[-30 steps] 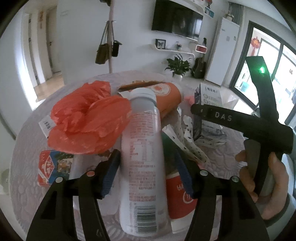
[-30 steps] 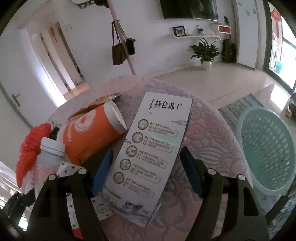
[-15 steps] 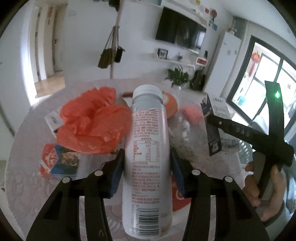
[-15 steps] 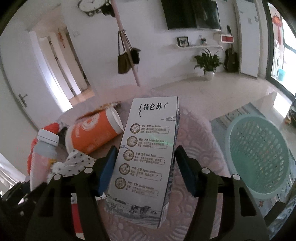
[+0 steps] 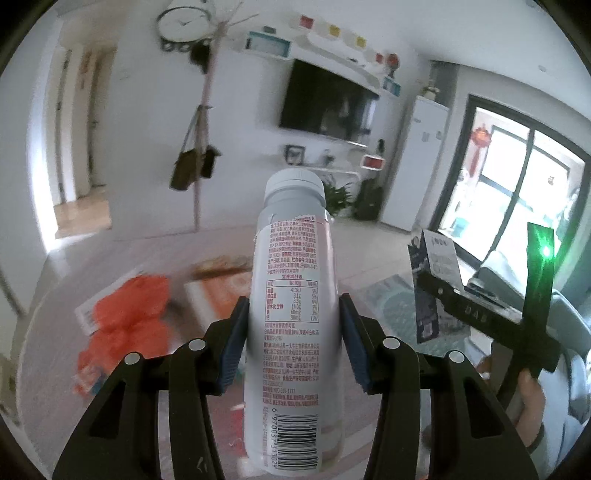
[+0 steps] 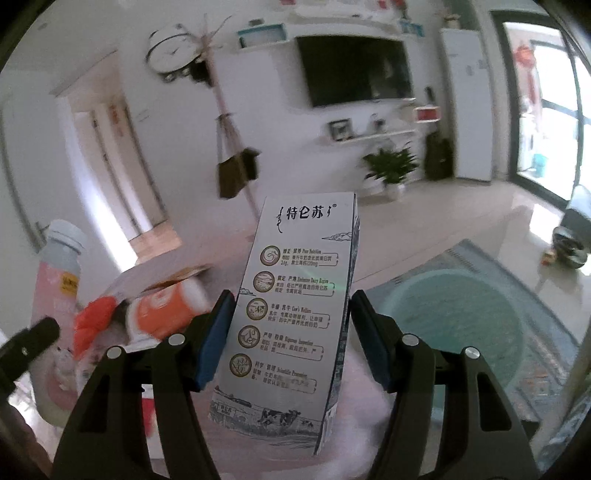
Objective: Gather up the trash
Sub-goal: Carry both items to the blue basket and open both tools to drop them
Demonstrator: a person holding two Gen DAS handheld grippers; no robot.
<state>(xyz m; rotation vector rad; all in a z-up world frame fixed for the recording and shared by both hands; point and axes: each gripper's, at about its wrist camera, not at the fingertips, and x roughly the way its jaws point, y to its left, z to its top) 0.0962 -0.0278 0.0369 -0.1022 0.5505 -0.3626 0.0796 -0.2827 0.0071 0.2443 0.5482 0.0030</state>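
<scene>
Home living room: wall television (image 5: 327,101)

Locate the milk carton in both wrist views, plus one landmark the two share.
Left wrist: the milk carton sits at the right edge, held in the right gripper, small and dark-sided.
Right wrist: the carton fills the centre, upright between the blue pads, which press its sides.
Shared landmark: the wall-mounted TV, upper middle in both; the round wall clock lies to its left.

A white bottle (image 5: 293,325) with pink-red print, a white carton (image 6: 291,314) with black lettering and brown roundels, an orange cup (image 6: 162,310), a red-orange bag (image 5: 125,314), a teal basket (image 6: 458,325).
</scene>
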